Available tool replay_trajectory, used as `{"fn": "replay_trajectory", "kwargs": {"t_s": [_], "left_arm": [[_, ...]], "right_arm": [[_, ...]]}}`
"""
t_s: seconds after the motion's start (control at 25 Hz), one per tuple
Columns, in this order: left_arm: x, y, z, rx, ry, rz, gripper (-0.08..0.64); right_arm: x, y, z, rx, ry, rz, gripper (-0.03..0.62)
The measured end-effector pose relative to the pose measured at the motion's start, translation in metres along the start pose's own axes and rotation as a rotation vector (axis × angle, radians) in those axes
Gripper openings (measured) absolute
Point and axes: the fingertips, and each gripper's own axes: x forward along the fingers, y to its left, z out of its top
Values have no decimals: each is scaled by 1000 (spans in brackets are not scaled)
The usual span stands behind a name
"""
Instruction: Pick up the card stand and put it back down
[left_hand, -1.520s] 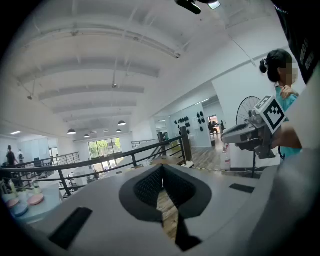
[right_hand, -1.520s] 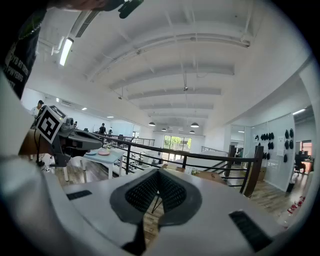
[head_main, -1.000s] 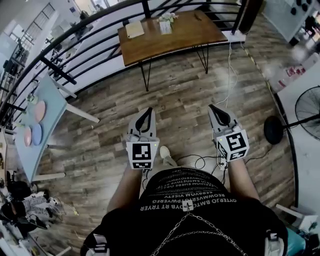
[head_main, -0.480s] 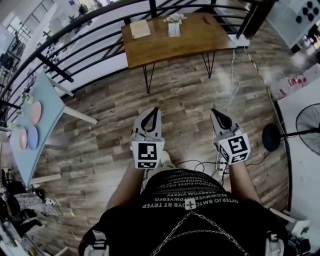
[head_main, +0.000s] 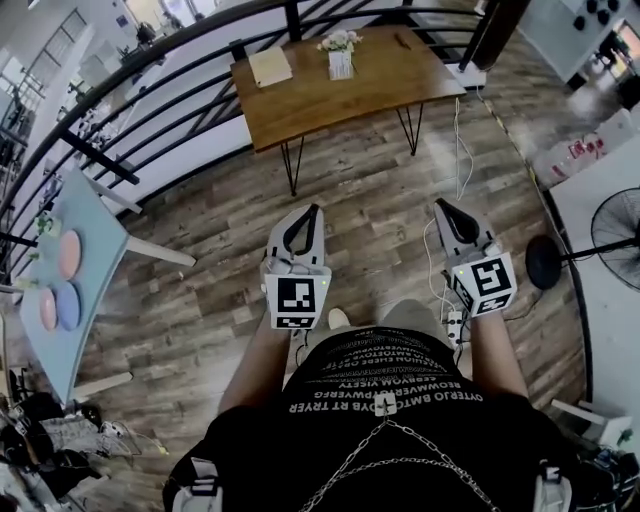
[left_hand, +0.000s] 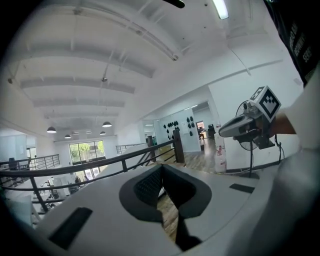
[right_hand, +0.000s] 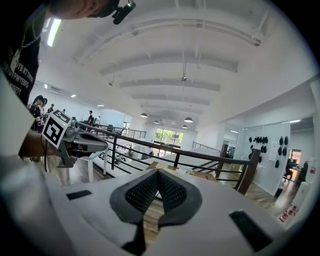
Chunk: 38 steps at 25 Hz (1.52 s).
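Well ahead of both tools, the card stand sits on the far half of the wooden table, with a wide stretch of plank floor between it and the jaw tips, so nothing is within reach yet. From the left gripper the stand lies forward and a little off to its right; from the right gripper it lies forward and further off to the left. I'd judge the left one the nearer and the better lined up, though either could take it once the person is at the table edge. The table's long side runs across the line the grippers point along, so the approach meets its near long edge square on. Both tools are empty: the left gripper's own view shows its dark ribbed pads pressed together with only floor showing behind them, and the right gripper's jaws are likewise closed on nothing. As for the stand itself, it is small at this range: a pale, upright piece, apparently taller than it is wide, topped by what look like white flowers or sprigs. I cannot make out any card or its base. A tan notepad lies flat on the table, to the stand's left and apart from it.
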Motion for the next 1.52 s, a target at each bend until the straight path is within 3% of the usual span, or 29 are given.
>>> {"fn": "replay_trajectory", "kwargs": {"t_s": [0.32, 0.6, 1.0, 1.52], "left_arm": [[18, 0, -3, -13, 2, 11, 26], [48, 19, -12, -53, 19, 88, 26], [129, 33, -13, -37, 104, 155, 28], [235, 24, -12, -38, 155, 166, 28]], "right_arm": [[11, 9, -16, 47, 17, 39, 15], [63, -7, -33, 64, 23, 126, 15], [148, -68, -34, 68, 31, 228, 15], [213, -141, -72, 113, 89, 304, 15]]}}
